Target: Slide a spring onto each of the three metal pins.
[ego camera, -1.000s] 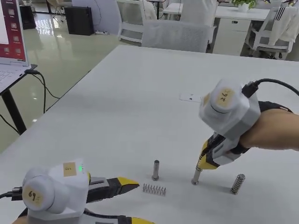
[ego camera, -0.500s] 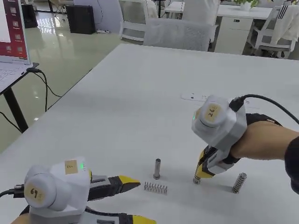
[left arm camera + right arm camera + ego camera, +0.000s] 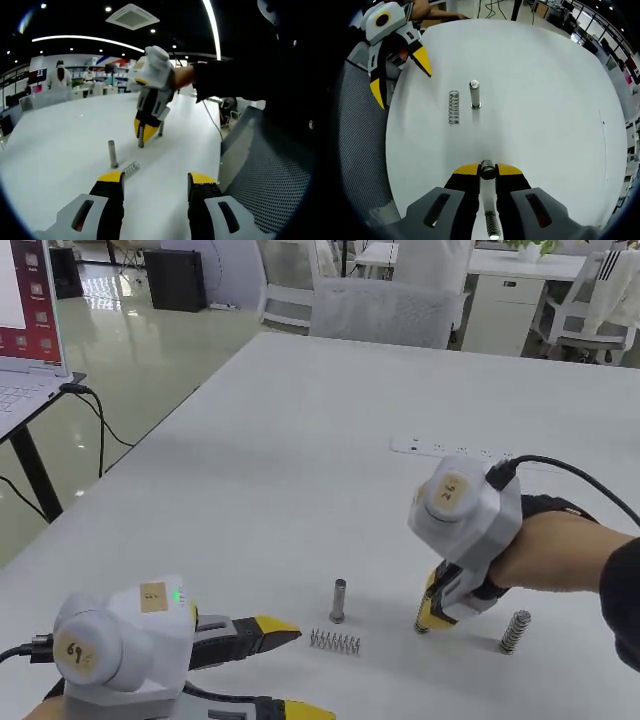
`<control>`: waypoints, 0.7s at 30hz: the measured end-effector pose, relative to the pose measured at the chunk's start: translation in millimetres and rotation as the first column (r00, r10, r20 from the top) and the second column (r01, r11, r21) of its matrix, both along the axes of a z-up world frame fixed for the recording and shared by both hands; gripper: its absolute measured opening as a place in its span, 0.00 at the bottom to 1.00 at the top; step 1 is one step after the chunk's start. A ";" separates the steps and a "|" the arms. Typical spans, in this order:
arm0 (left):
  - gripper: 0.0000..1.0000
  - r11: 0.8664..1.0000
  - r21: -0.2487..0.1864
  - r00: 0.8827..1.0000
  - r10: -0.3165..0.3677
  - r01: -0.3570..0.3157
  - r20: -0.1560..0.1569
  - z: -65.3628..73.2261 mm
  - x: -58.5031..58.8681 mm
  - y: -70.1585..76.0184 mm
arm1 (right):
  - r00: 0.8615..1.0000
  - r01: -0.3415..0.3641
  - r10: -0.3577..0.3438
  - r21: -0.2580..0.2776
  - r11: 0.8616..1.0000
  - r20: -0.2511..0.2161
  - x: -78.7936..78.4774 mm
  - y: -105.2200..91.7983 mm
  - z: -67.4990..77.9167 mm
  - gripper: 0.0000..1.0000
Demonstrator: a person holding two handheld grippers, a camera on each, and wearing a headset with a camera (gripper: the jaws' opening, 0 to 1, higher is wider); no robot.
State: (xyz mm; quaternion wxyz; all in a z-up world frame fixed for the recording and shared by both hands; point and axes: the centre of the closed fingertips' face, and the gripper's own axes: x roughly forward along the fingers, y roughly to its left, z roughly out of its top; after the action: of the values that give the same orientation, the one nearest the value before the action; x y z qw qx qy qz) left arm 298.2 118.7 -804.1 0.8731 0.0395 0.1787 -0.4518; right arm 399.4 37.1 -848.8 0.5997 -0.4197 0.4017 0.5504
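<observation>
Three metal pins stand upright on the white table (image 3: pixel 300 470). The left pin (image 3: pixel 339 600) (image 3: pixel 113 153) (image 3: pixel 474 93) is bare. A loose spring (image 3: pixel 334 642) (image 3: pixel 131 168) (image 3: pixel 453 106) lies flat beside it. My right gripper (image 3: pixel 428 621) (image 3: pixel 487 170) points down and is shut on the middle pin (image 3: pixel 487 169), whose foot shows under the right gripper (image 3: pixel 145 131). The right pin (image 3: pixel 515 631) carries a spring (image 3: pixel 491 225). My left gripper (image 3: pixel 285 670) (image 3: pixel 155 181) hovers open near the front edge, short of the loose spring.
A white power strip (image 3: pixel 450 451) lies farther back on the table. The right gripper's black cable (image 3: pixel 590 490) arcs over the hand. A laptop (image 3: pixel 25 320) sits on a side desk to the left. Chairs (image 3: pixel 375 310) stand beyond the far edge.
My right gripper has come down along the middle pin, so its tips now sit close to the table. The left gripper and the loose spring have stayed put.
</observation>
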 end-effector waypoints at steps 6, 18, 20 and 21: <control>0.45 1.000 0.000 1.000 0.000 0.000 0.000 0.2 -0.4 -0.4 | 1.000 -0.005 0.005 0.000 1.000 0.003 -0.8 -0.5 0.6 0.12; 0.45 1.000 0.005 1.000 -0.003 0.003 0.000 -0.6 -0.6 -0.5 | 0.999 -0.040 0.038 0.042 0.998 0.039 -7.6 12.3 24.4 0.18; 0.45 1.000 0.004 1.000 -0.003 0.003 0.001 -0.4 -0.6 -0.6 | 0.998 -0.048 0.046 0.052 0.997 0.037 -10.5 17.6 26.7 0.18; 0.45 1.000 0.004 1.000 -0.003 0.003 0.001 -0.1 -0.5 -0.8 | 0.998 -0.054 0.052 0.060 0.997 0.033 -12.9 21.4 27.7 0.18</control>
State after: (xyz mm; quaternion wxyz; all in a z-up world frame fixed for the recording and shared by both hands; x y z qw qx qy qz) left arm 297.7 117.9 -804.2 0.8726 0.0417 0.1789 -0.4526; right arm 386.5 58.5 -821.0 0.6038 -0.4201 0.3641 0.5714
